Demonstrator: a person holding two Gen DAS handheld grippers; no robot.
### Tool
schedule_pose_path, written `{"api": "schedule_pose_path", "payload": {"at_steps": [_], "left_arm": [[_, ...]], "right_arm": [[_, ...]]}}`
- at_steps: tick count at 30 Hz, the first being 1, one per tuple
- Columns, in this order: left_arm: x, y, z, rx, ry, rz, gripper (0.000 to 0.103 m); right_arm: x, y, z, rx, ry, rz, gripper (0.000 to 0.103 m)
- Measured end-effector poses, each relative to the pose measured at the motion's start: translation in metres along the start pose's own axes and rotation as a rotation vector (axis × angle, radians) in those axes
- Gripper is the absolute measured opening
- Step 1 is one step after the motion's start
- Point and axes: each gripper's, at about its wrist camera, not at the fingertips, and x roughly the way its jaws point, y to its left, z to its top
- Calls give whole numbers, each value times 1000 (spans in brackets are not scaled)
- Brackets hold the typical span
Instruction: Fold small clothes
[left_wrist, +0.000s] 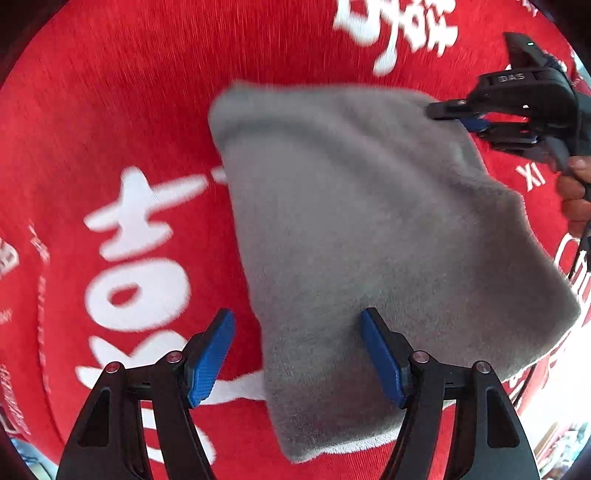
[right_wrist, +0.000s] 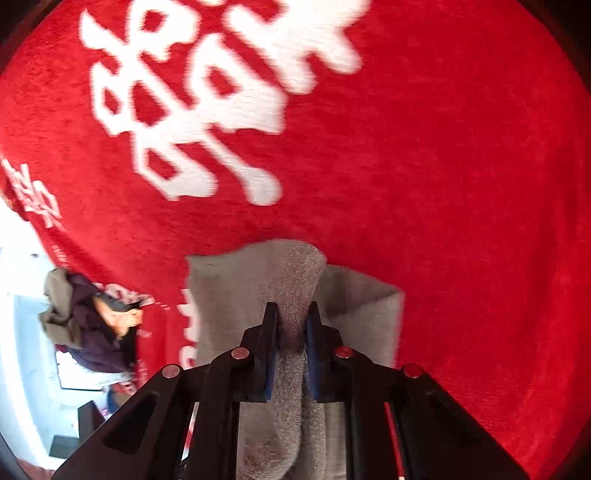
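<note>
The fold is half done. One grey cloth (left_wrist: 369, 240) lies on the red mat (left_wrist: 110, 110), out in the middle. The right hand-held gripper (right_wrist: 291, 325) pinches a bunched edge of the cloth at its far right corner. The left hand-held gripper (left_wrist: 297, 354) is wide apart over the near edge, holding nothing. Next, I think, it must close on that near edge. There are two grippers, one cloth and one mat.

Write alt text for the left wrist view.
A grey cloth lies on a red mat with white lettering. The left tool hangs open over the cloth's near edge, gripping nothing, while the right tool pinches its far corner at upper right.
</note>
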Motion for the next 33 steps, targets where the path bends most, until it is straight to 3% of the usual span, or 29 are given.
{"api": "schedule_pose_path", "payload": {"at_steps": [3,7,12,15,16,18,19,20,21,22,26,30,33], "left_arm": [[10,-5,-15,8,26,-13,72],[2,-3,-17,3,42,-11,72],[-17,12,-8,-29,21,0,72],[-21,23,1,-71,16,-7,72],[-20,25,4,-80,22,-7,72],[-14,26,9,-91,38,-17,72],[-16,29,11,-93,40,-17,72],[-14,29,11,-88,40,-16,72],[-13,26,11,-76,40,-15,72],[-12,24,10,-65,42,-13,72],[-1,25,-3,-67,86,-45,72],[7,32,-11,-107,119,-70,82],[5,32,-12,-115,125,-66,82]], "right_arm": [[11,-30,-6,38,42,-118,10],[-5,-43,-12,123,1,-88,14],[-34,-15,-46,75,92,19,20],[-49,8,-83,17,146,63,36],[-52,14,-97,1,159,67,50],[-48,19,-118,-11,191,58,52],[-43,21,-126,-19,211,38,47],[-40,21,-133,-30,226,22,26],[-36,20,-139,-38,236,9,13],[-28,26,-145,-34,239,-5,8],[-21,6,-159,6,217,-62,8],[-27,-35,-172,129,207,-73,8],[-33,-34,-174,144,182,-92,9]]}}
